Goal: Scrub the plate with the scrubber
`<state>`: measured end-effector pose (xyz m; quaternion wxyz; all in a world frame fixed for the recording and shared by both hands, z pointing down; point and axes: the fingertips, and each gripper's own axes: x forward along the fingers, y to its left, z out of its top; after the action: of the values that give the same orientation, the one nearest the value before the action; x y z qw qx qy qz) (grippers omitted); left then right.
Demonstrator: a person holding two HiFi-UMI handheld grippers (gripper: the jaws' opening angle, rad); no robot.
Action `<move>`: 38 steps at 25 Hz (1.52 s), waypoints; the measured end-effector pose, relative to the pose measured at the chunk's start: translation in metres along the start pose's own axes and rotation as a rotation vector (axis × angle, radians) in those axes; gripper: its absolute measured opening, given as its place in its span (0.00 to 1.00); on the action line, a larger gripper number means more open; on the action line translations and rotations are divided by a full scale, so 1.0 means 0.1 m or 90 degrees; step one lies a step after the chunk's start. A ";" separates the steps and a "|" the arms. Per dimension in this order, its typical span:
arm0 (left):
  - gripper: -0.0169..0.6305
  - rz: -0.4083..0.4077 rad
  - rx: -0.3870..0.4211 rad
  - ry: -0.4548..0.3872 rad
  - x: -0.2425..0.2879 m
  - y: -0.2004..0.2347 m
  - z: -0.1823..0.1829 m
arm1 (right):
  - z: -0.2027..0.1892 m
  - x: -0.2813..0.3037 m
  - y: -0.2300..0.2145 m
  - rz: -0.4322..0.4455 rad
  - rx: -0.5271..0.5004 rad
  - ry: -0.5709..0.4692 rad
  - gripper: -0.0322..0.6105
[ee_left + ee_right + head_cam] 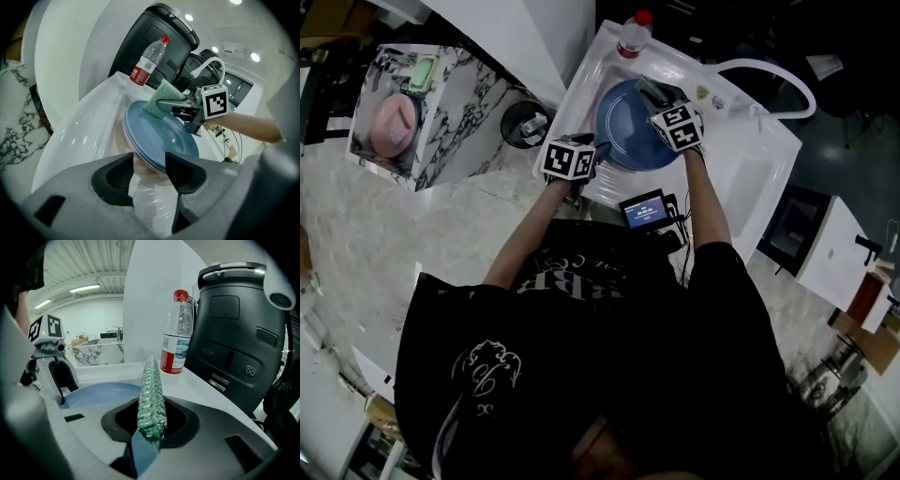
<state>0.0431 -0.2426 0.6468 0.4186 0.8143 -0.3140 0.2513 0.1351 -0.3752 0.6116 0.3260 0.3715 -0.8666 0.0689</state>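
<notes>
Your left gripper [149, 161] is clamped across the near rim of the plate [628, 127]. The plate is round, smooth and glossy blue, with a paler pinkish layer showing under its edge, and it lies in the white sink [741, 159] just below the bottle [630, 36]. Your right gripper [151, 427] is clenched on the scrubber [152, 394], a thin green pad with a knobbly woven texture, which stands edge-on between the jaws and rests against the plate's far rim.
</notes>
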 end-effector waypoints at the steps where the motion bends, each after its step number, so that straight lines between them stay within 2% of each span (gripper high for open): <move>1: 0.36 0.001 0.002 -0.001 0.00 0.00 0.00 | 0.00 0.01 0.00 0.001 0.009 -0.007 0.19; 5: 0.36 0.005 0.007 -0.004 -0.01 0.00 -0.01 | 0.00 0.02 0.00 0.004 0.079 -0.036 0.19; 7: 0.36 0.005 0.006 -0.002 0.00 0.01 -0.02 | 0.03 0.04 0.07 0.016 0.094 -0.044 0.19; 20: 0.36 0.005 0.015 -0.005 0.00 -0.01 -0.02 | 0.16 0.02 0.89 0.180 0.042 -0.046 0.19; 29: 0.36 0.005 0.020 -0.006 -0.01 -0.02 -0.01 | 0.07 -0.21 1.31 0.305 0.077 -0.033 0.19; 34: 0.36 0.005 0.017 -0.004 0.00 -0.01 -0.03 | 0.03 -0.30 1.38 0.323 0.084 -0.035 0.19; 38: 0.36 0.010 0.015 -0.005 -0.01 -0.02 -0.02 | 0.09 -0.32 1.23 0.290 0.055 -0.047 0.19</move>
<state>0.0441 -0.2396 0.6461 0.4055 0.8179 -0.3189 0.2547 0.0625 -0.2715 0.6002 0.2536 0.1819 -0.9357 0.1642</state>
